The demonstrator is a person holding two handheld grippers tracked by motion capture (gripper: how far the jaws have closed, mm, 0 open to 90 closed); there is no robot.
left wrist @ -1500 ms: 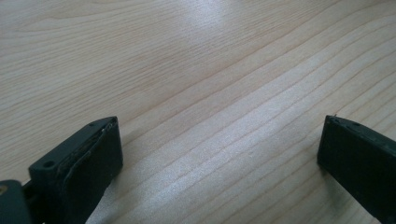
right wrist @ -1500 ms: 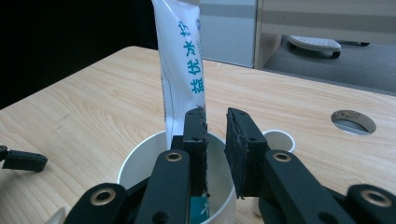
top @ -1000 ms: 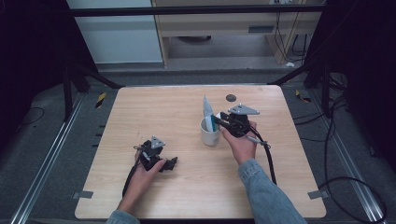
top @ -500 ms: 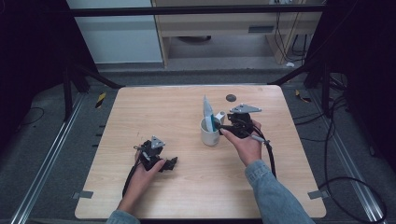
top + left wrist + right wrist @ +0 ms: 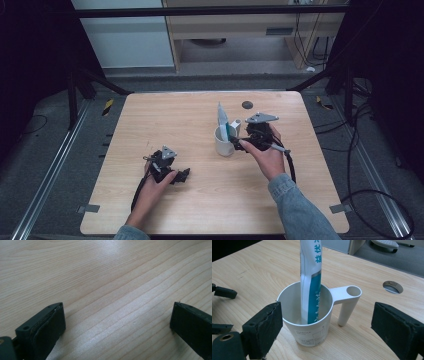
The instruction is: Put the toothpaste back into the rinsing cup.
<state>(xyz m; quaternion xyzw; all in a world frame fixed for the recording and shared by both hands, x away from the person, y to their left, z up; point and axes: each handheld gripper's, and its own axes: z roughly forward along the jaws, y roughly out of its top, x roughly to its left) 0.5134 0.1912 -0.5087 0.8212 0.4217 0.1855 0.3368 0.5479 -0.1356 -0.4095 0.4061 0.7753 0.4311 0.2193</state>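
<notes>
**Desk:** How are the tongs standing?

**Operator:** I'm holding the right gripper [image 5: 239, 142] with its jaws spread wide, gripping nothing. In the right gripper view the white cup [image 5: 308, 315] is sitting between the two black jaws, closer to the one at the left of that view, and I can't tell whether that jaw is brushing the cup wall. The toothpaste tube [image 5: 310, 282] is standing in the cup, tilted slightly and leaning against the rim. The cup's handle [image 5: 347, 302] is pointing toward the other jaw, well clear of it.

**Desk:** And the other hand?

**Operator:** I'm resting the left gripper [image 5: 182, 176] low over the table [image 5: 112, 277], jaws apart, with only bare wood grain between them. The cup is well apart from it, over by my right hand [image 5: 267, 155].

**Desk:** What is one view giving you that another isn't?

**Operator:** The high view is showing me both hands at once and the round grommet hole [image 5: 247, 105] beyond the right gripper. The right gripper view is giving me the print on the tube and the small label low on the cup. The left gripper view is adding just the jaw gap.
</notes>
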